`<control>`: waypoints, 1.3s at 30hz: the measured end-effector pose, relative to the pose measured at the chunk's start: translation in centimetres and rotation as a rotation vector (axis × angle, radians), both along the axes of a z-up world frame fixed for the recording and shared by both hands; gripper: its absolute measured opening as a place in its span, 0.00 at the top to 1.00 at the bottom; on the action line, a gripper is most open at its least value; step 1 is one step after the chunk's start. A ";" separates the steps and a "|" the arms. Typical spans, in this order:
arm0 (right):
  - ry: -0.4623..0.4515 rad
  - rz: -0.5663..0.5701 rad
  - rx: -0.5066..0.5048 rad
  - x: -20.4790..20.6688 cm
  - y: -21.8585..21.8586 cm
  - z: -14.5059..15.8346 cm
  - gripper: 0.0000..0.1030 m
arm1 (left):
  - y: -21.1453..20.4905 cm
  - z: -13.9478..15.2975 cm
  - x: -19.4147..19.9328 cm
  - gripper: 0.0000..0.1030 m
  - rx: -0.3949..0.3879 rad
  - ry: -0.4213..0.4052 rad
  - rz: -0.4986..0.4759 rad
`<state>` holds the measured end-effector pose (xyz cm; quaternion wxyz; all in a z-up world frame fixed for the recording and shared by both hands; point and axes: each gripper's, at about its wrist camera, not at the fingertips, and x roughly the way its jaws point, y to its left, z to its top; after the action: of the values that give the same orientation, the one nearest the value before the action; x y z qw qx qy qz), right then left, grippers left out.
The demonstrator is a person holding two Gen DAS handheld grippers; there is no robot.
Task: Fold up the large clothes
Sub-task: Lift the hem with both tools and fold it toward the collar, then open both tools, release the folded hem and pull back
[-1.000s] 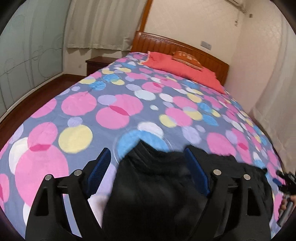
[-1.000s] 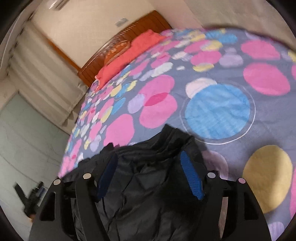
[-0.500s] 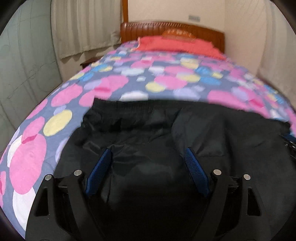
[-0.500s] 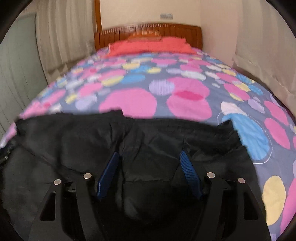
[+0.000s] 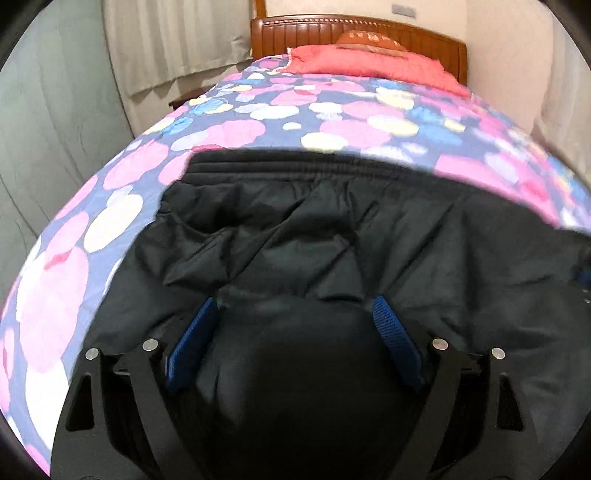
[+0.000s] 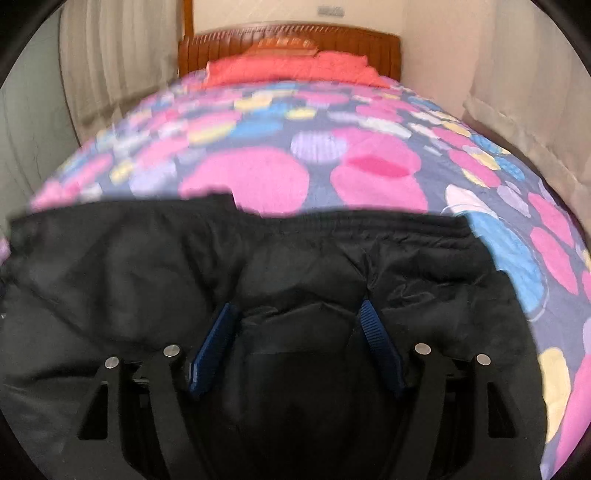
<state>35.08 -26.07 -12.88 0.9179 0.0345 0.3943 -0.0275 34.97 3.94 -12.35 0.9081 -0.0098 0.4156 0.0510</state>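
A large black padded garment (image 5: 332,229) with a ribbed elastic hem lies spread across the near part of the bed; it also shows in the right wrist view (image 6: 258,258). My left gripper (image 5: 293,306) has its jaws wide apart, with a bulge of black cloth between the blue pads (image 5: 192,339). My right gripper (image 6: 295,306) stands the same way over the garment's right part, blue pads (image 6: 376,336) apart with cloth bunched between them. Whether either pad presses the cloth is hidden.
The bed has a dotted pink, blue and yellow cover (image 5: 258,129), a red pillow (image 5: 369,62) and a wooden headboard (image 5: 295,29) at the far end. Curtains (image 5: 166,48) hang at the left; a wall (image 6: 517,92) runs along the right.
Both grippers swung to face the headboard and drew the garment out from a bunched heap into a wide spread. The jaws stayed wide apart throughout.
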 end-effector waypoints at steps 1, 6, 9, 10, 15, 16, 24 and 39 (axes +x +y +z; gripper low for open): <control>-0.023 -0.004 0.011 -0.3 0.2 0.7 0.32 | -0.1 1.2 -0.7 0.16 -0.035 -0.047 -0.002; -0.057 0.086 -0.028 0.7 5.1 2.4 0.47 | -4.4 2.7 -0.4 0.16 0.029 -0.117 -0.129; -0.026 0.122 -0.080 2.0 7.6 0.8 0.53 | -6.2 1.2 1.0 0.16 0.081 -0.097 -0.132; -0.014 0.124 -0.085 2.1 7.7 0.4 0.53 | -6.4 0.1 1.7 0.16 0.091 -0.068 -0.116; 0.035 0.116 -0.117 2.8 8.3 -2.6 0.53 | -7.2 -2.8 2.7 0.15 0.135 0.003 -0.095; 0.035 0.114 -0.130 2.8 8.5 -2.7 0.53 | -7.5 -3.1 2.8 0.15 0.159 0.007 -0.093; -0.020 0.114 -0.043 0.5 4.8 1.3 0.53 | -5.0 0.5 0.6 0.17 0.122 -0.014 -0.100; 0.026 -0.060 -0.107 1.7 -4.0 -3.4 0.51 | 1.8 -2.7 2.2 0.15 0.197 0.000 0.080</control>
<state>36.76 -30.07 -16.28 0.9120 -0.0030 0.4029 -0.0766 37.18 5.77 -15.04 0.9020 0.0628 0.4076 0.1276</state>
